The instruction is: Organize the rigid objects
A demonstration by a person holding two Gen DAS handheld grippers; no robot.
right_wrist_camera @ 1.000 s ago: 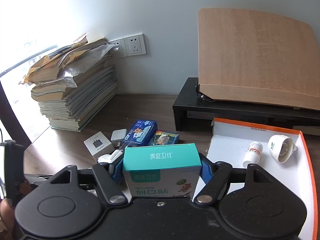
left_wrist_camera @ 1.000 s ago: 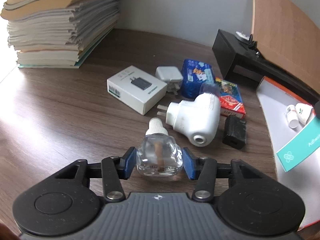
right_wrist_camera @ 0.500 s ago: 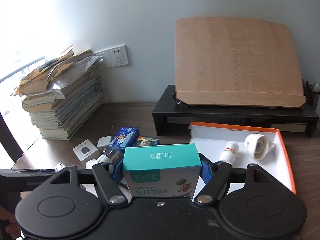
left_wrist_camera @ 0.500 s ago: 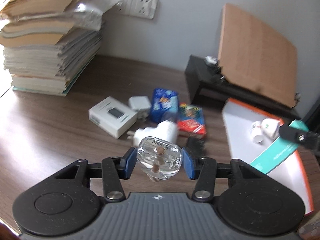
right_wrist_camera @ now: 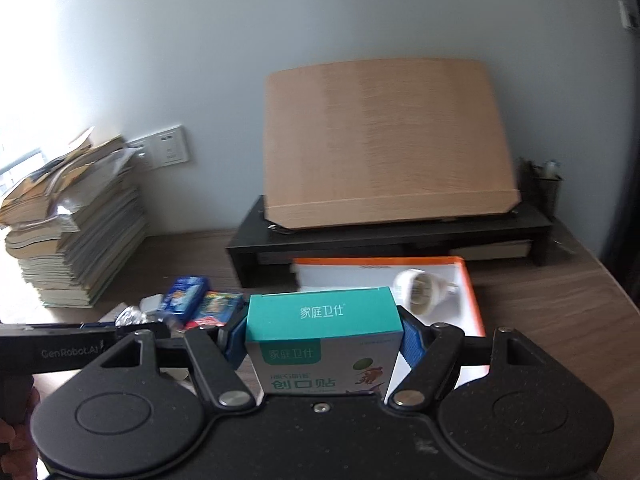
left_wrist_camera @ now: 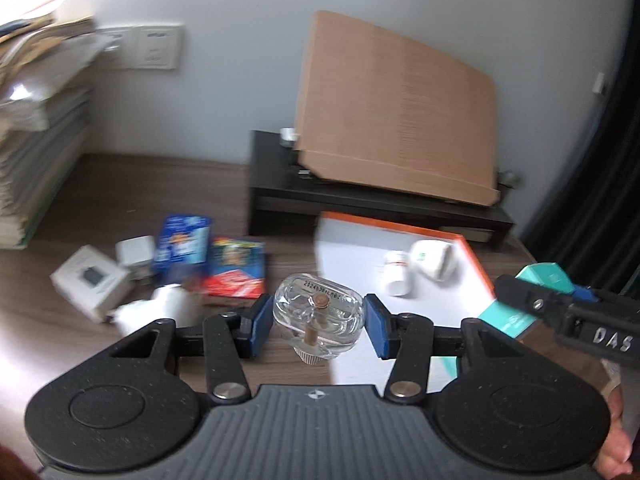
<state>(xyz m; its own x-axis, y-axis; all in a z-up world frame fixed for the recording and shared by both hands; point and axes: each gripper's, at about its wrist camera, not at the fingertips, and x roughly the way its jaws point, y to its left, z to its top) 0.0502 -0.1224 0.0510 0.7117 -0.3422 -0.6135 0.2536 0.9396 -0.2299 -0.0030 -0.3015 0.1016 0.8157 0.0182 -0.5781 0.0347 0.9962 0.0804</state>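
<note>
Tongs on both sides are loaded. The left tongs [left_wrist_camera: 319,325] pinch a clear glass bottle [left_wrist_camera: 319,322] by its flat sides, blue pads pressed to the glass, with the neck hanging down toward the camera and the printed base turned up; it is clear of the surface. The right tongs [right_wrist_camera: 323,338] are spread wide yet clamped on a teal box [right_wrist_camera: 322,350], pads against its two narrow ends, print facing the camera. Gripping across the ends probably keeps the box's broad bottom free, so it can be set down flat.

Both loads hang near the white tray [left_wrist_camera: 360,240] with an orange rim, which lies on the wooden surface [left_wrist_camera: 120,192] in front of a black stand [left_wrist_camera: 280,208]. That tray looks like the collecting place: a small pill bottle [left_wrist_camera: 396,276] and a white plug-in [left_wrist_camera: 434,260] lie in it, while a blue pack [left_wrist_camera: 184,244], a red pack [left_wrist_camera: 236,268], a white carton [left_wrist_camera: 90,280] and a charger [left_wrist_camera: 134,250] remain loose to its left.

Only the left view shows the pill bottle, which the teal box hides in the right view, and it shows the right tongs from the side with the box over the tray's near right corner. The right view shows the tray's far rim, the book stack [right_wrist_camera: 76,248] sharply, and the left tool's arm at the lower left.
</note>
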